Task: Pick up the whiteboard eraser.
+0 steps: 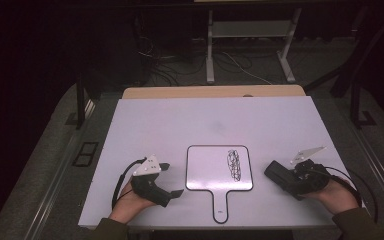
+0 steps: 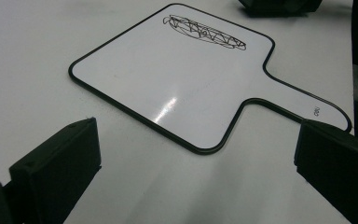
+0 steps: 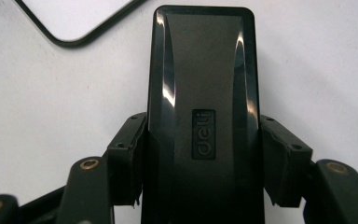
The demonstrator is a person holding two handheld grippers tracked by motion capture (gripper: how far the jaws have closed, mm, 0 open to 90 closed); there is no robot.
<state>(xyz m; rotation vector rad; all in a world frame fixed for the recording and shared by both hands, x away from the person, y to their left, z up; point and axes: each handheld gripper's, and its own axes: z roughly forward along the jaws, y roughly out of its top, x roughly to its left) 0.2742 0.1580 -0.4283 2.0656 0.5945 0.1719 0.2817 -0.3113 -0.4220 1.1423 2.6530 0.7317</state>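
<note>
Right gripper (image 1: 280, 176), lower right of the high view, is clamped on a black eraser (image 3: 204, 93). Left gripper (image 1: 172, 180), lower left, has jaws apart, nothing between. Scribbled whiteboard paddle (image 1: 210, 167) lies flat at lower centre on the table (image 1: 180, 120). No containers observed.

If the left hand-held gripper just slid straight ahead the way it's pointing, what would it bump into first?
Probably the handle of the white paddle-shaped whiteboard with black rim. The open left hand-held gripper points across bare white table at it. How low the jaws ride is unclear, so they might pass over it.
</note>
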